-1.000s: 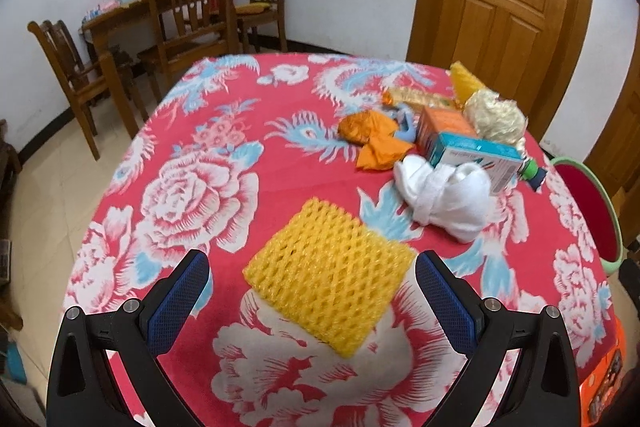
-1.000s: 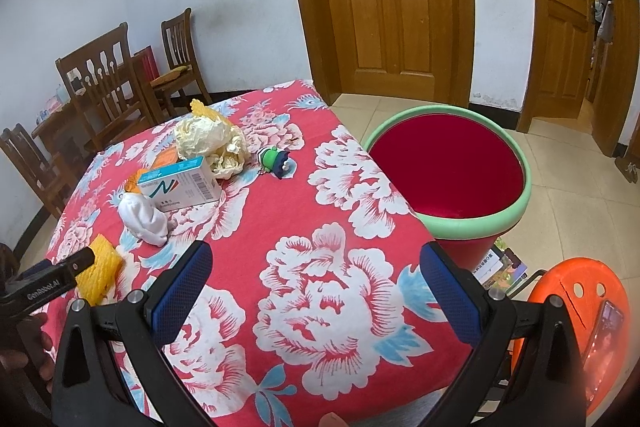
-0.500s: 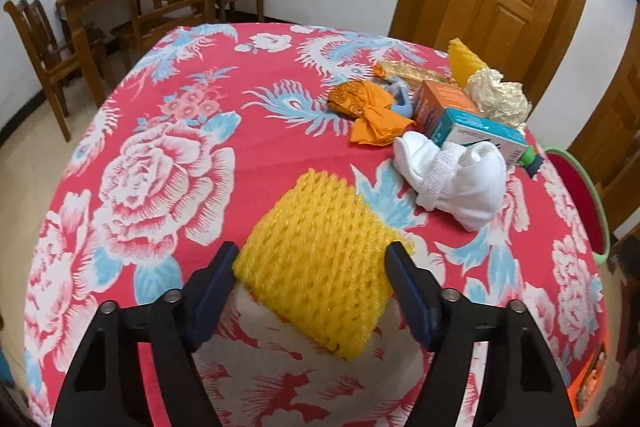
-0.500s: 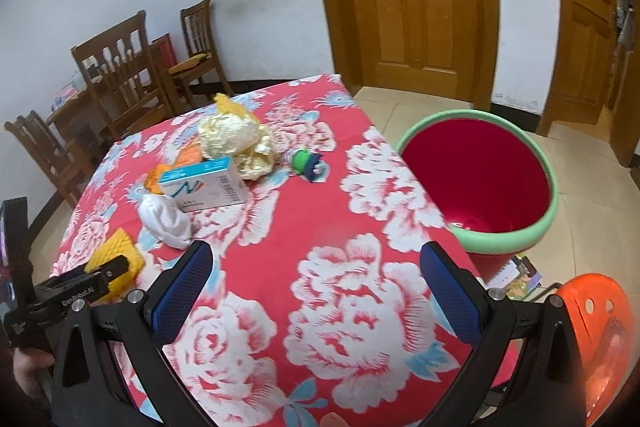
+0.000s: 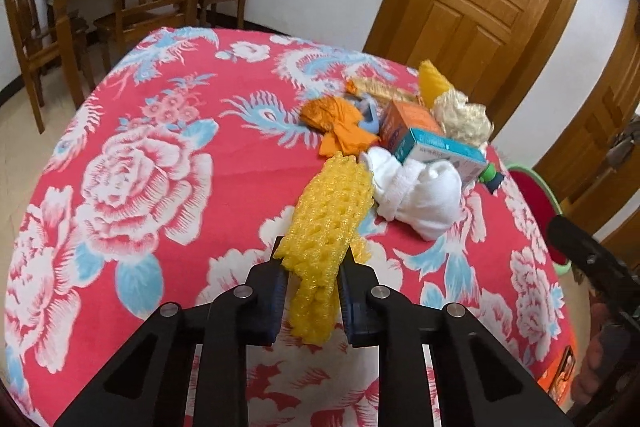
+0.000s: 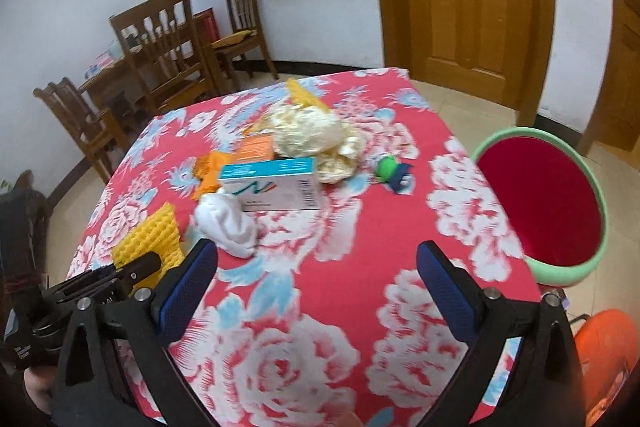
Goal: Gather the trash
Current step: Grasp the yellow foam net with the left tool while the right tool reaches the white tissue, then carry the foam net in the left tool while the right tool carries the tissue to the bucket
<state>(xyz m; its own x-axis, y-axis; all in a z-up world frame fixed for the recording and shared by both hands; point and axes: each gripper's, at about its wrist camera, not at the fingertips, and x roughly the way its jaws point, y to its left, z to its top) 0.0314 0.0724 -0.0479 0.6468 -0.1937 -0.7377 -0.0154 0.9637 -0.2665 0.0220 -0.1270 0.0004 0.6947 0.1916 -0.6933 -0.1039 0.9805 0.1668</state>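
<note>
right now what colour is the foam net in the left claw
Bright yellow; the foam net shows best in the left wrist view.

table (image 6: pixel 400 131): red floral cloth | on it: box (image 6: pixel 276 187), white cloth (image 6: pixel 228 223), wrappers (image 5: pixel 340 123)

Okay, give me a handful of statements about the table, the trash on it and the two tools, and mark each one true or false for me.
1. The left tool has the yellow foam net between its closing jaws, squeezed narrow. True.
2. The right tool is gripping the white crumpled cloth. False: its jaws stand wide open with nothing between them.
3. The red bin with a green rim stands on the tablecloth. False: it stands on the floor beside the table.
4. A blue and white box lies next to the cloth. True.
5. The small green and blue object lies inside the bin. False: it lies on the floral tablecloth.
</note>
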